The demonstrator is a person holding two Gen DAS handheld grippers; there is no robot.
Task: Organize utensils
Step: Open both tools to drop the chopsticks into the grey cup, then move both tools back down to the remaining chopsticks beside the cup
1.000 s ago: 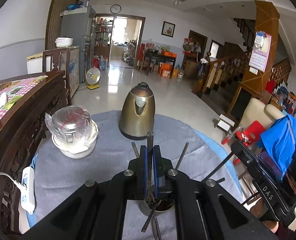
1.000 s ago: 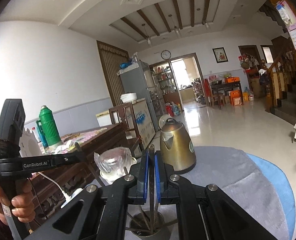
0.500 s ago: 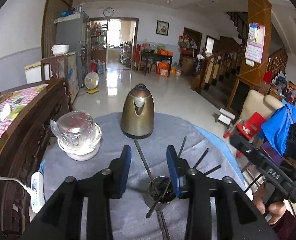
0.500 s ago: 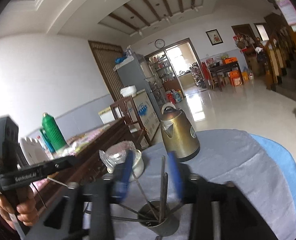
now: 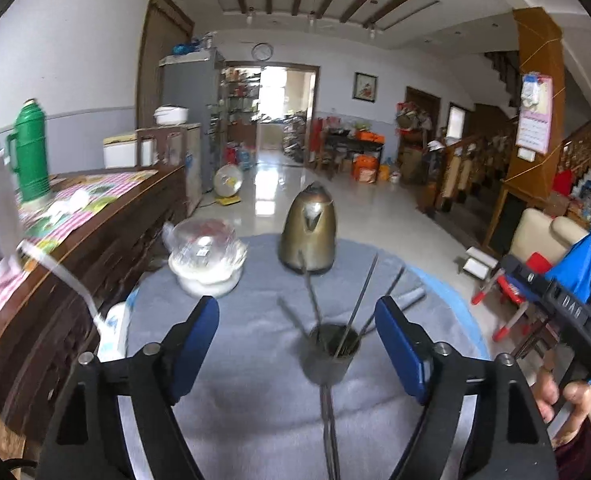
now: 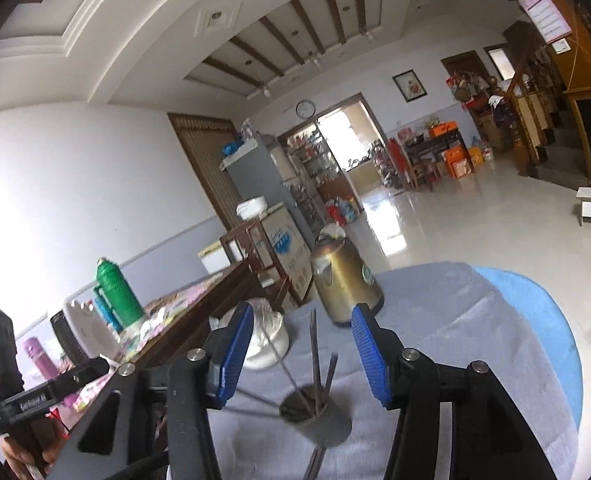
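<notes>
A metal cup (image 5: 329, 354) stands on the grey cloth of the round table (image 5: 255, 400), with several thin metal utensils (image 5: 361, 294) sticking out of it. It also shows in the right wrist view (image 6: 315, 420) with its utensils (image 6: 314, 354). More utensils (image 5: 329, 428) lie flat on the cloth in front of the cup. My left gripper (image 5: 297, 344) is open and empty, above and behind the cup. My right gripper (image 6: 301, 354) is open and empty, above the cup.
A brass kettle (image 5: 309, 228) stands at the back of the table. A white pot with a plastic-wrapped glass lid (image 5: 205, 254) is at the back left. A power strip (image 5: 111, 334) lies at the left edge. A wooden sideboard (image 5: 75, 240) with a green thermos (image 5: 31, 150) stands left.
Both grippers were shut on a utensil over the cup a second ago. Both have opened, let the utensils drop into the cup, and pulled back and up.
</notes>
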